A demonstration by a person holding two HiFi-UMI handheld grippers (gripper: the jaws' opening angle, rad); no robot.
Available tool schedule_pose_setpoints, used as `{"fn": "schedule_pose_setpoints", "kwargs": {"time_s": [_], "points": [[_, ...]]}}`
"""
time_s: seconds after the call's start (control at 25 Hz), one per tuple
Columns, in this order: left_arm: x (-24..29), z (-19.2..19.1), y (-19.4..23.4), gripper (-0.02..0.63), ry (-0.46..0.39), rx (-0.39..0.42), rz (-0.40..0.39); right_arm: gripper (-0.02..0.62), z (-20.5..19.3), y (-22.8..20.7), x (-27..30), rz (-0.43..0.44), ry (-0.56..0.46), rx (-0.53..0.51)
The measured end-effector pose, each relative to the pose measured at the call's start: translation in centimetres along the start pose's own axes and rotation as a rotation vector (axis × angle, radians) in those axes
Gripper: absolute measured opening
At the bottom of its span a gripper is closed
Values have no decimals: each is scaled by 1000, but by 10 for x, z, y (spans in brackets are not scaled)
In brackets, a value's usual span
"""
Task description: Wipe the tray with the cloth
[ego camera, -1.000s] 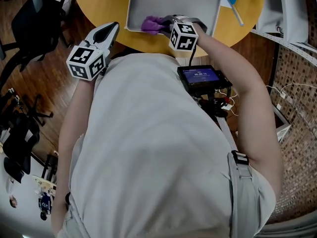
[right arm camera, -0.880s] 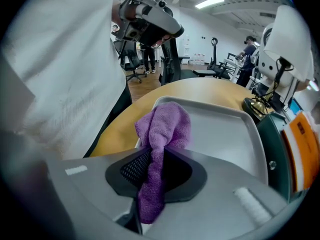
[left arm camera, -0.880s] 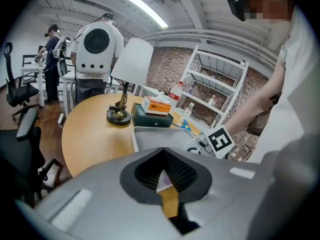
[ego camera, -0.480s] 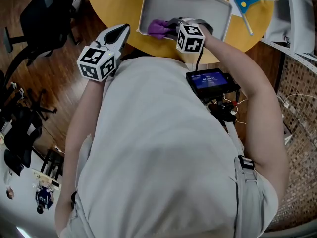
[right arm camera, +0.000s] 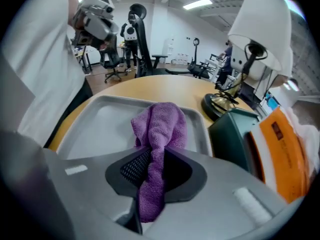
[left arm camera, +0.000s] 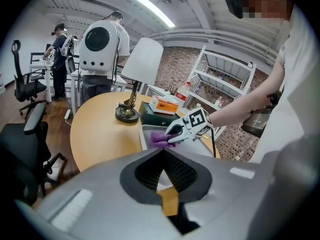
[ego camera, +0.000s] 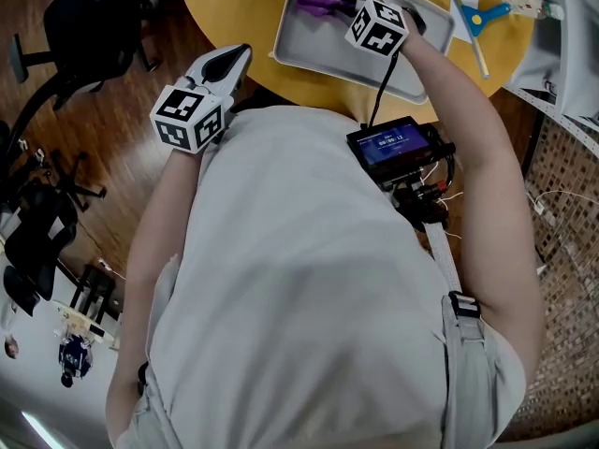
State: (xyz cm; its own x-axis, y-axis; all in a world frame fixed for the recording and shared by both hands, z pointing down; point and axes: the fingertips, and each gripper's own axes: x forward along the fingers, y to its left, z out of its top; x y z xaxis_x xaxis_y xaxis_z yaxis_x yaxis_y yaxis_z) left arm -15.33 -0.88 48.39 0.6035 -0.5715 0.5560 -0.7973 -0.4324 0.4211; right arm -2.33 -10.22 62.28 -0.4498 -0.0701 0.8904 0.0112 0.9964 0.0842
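Cloth [right arm camera: 160, 129]: purple, nappy terry, bunched into a long fold. Right gripper [right arm camera: 152, 156] has its jaws clamped on the fold, with the loose end spilling out ahead. The long axis runs straight out along the jaws toward the tray's far rim.

Tray [right arm camera: 95, 124]: grey, smooth, shallow, with rounded corners and a raised lip. It sits on a round yellow wood table [ego camera: 234, 7]. Bare tray floor lies open left of the cloth (right gripper view); on the right a dark green box [right arm camera: 235, 139] stands just beside the rim.

Left gripper [left arm camera: 162, 156]: jaws together, nothing in them, held off the table's near edge, well apart from the tray.
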Motion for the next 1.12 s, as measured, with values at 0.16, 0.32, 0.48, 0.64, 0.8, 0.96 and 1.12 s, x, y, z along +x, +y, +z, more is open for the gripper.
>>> {"fn": "schedule_pose_setpoints", "kwargs": {"time_s": [0.16,0.32,0.48,0.64,0.8,0.96,1.12], "points": [[-3,-2,11,0,3,-7,15,71,-10,-51,2,-80,38,70],[-2,-3,13,0,2,-16,20,71,-11,-61,-1,-99,59,9],[3,-5,13,0,8,-19,5,67,-9,-60,3,-120,32,37],[5,-7,8,0,10,-21,1,67,-7,-60,2,-102,40,31],[0,-11,10,0,6,-38,17,69,9,-60,9,-66,47,-6],[-4,-13,9,0,-4,-48,31,69,21,-60,16,-38,67,14],[-5,-17,9,0,-8,-55,37,65,26,-60,23,-64,90,60]]}}
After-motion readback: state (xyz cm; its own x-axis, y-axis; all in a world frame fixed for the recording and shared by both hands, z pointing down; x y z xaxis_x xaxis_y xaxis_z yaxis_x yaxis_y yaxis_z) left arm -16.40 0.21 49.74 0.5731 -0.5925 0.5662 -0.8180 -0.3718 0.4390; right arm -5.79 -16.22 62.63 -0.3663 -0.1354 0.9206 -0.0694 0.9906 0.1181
